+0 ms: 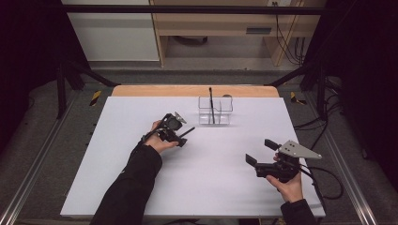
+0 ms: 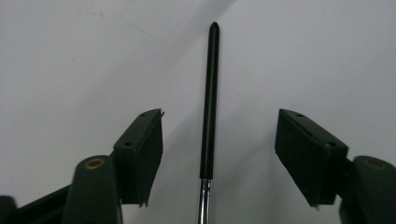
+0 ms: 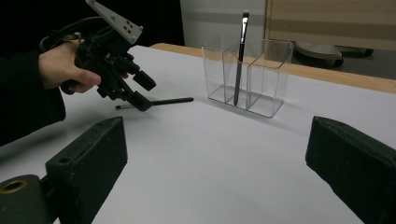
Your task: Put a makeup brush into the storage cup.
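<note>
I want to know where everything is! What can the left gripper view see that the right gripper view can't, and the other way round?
The left gripper view alone gives a close look at the brush's shiny metal part, between the left claw's open jaws. The right gripper view alone has the clear organizer with an upright brush in it, and the hand with the left claw. Both share the brush on the table and the white table.

**Dim workshop around a white table**

A white tabletop (image 1: 141, 187) with a wooden far edge (image 1: 192, 90) stands on grey floor (image 1: 47, 154). Beyond it stand a white cabinet (image 1: 112, 33) at left and a wooden desk (image 1: 220, 23) at right, with dark cables (image 1: 288, 47) hanging by it.
</note>
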`<state>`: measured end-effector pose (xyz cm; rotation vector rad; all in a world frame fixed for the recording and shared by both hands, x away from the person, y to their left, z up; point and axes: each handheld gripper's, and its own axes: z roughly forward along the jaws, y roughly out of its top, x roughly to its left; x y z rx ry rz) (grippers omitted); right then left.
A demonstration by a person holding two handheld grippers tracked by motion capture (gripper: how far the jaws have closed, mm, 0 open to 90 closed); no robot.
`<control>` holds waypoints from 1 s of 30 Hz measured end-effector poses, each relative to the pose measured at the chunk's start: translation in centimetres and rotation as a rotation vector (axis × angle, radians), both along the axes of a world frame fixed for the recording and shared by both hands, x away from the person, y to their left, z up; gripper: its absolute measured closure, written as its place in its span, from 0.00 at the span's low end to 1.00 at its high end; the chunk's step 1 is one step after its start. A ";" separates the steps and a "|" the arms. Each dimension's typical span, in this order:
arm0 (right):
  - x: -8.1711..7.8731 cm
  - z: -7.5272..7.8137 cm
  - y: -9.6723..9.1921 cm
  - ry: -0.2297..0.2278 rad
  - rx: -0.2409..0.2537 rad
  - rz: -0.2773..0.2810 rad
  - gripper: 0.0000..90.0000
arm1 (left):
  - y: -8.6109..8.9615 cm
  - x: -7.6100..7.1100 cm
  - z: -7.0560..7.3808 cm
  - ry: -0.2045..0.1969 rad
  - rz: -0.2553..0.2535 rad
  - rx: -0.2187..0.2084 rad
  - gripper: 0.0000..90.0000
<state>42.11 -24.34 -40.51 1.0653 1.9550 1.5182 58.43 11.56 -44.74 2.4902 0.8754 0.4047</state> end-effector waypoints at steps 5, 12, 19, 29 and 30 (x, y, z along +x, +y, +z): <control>0.0 -0.1 0.1 0.000 -0.006 -0.001 0.06 | 0.0 0.2 -0.4 0.016 0.002 0.008 0.49; 0.1 -0.1 0.1 0.003 -0.006 0.001 0.07 | 0.3 0.4 -0.7 0.057 0.012 -0.008 0.59; 0.1 -0.2 0.2 0.003 -0.009 0.003 0.07 | 0.4 0.4 -0.6 0.101 0.019 -0.019 0.72; 0.1 -0.2 0.2 0.002 -0.010 0.003 0.07 | 0.6 0.4 -0.4 0.125 0.051 -0.004 0.90; 0.1 -0.2 0.2 0.003 -0.010 0.003 0.07 | 0.6 0.4 -0.4 0.126 0.051 -0.003 0.91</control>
